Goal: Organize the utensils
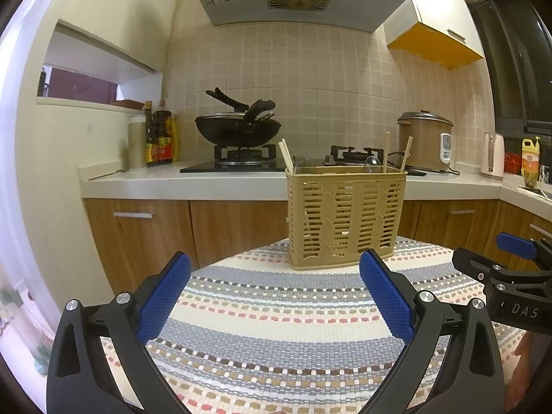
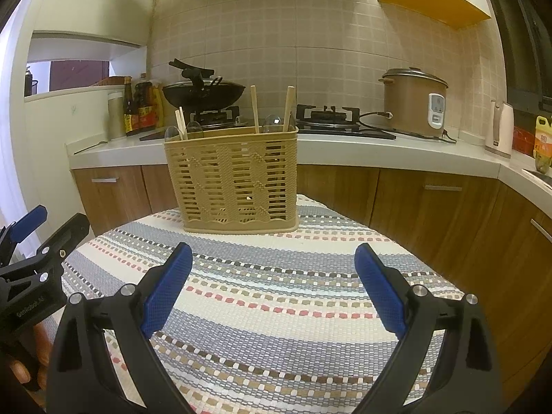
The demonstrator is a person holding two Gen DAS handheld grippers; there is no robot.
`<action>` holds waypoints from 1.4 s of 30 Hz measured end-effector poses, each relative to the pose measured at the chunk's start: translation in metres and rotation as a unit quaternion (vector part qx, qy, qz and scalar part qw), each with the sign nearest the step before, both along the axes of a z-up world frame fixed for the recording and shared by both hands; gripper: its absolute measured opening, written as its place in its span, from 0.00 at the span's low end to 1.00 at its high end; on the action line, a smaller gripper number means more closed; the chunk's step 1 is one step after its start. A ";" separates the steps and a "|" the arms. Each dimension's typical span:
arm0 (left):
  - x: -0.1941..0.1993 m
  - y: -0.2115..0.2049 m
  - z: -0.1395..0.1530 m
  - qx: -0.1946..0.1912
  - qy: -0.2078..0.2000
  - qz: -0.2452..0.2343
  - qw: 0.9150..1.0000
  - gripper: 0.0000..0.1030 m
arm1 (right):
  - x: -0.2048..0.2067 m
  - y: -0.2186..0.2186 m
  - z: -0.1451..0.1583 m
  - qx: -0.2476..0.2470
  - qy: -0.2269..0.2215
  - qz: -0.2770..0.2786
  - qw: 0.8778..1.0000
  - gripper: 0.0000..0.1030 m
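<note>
We see a black wok (image 1: 238, 127) on the stove at eleven o'clock, a brown rice cooker (image 1: 424, 141) at one, sauce bottles (image 1: 160, 138) far left.

A small table is covered by a woven cloth (image 2: 276, 310) with stripes of grey, cream, tan, brown and pink. At its far edge stands one thing, a beige slatted plastic utensil basket (image 2: 233, 181) (upright, its base flat on the cloth), slightly left of centre in the right wrist view. The near part of the cloth bears nothing.
</note>
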State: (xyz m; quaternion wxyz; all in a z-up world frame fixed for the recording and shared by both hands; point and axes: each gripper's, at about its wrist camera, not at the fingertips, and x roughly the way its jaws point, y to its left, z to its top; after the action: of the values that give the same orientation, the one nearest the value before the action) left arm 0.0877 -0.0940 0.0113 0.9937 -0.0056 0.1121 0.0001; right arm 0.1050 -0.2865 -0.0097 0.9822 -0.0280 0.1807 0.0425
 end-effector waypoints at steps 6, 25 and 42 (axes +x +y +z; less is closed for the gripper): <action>0.000 0.000 0.000 0.002 -0.001 0.001 1.000 0.92 | -0.003 -0.003 0.002 0.002 -0.009 -0.004 1.000 0.88; 0.002 -0.003 0.000 0.017 -0.001 0.006 1.000 0.93 | -0.008 -0.007 0.006 0.008 -0.021 -0.002 1.000 0.89; 0.006 0.001 -0.003 0.010 0.009 0.003 1.000 0.93 | -0.002 -0.006 0.003 0.009 -0.005 0.000 1.000 0.90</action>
State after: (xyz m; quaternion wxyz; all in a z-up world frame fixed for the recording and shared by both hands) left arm 0.0937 -0.0932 0.0083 0.9927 0.0036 0.1206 0.0041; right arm 0.1029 -0.2929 -0.0069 0.9834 -0.0195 0.1750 0.0439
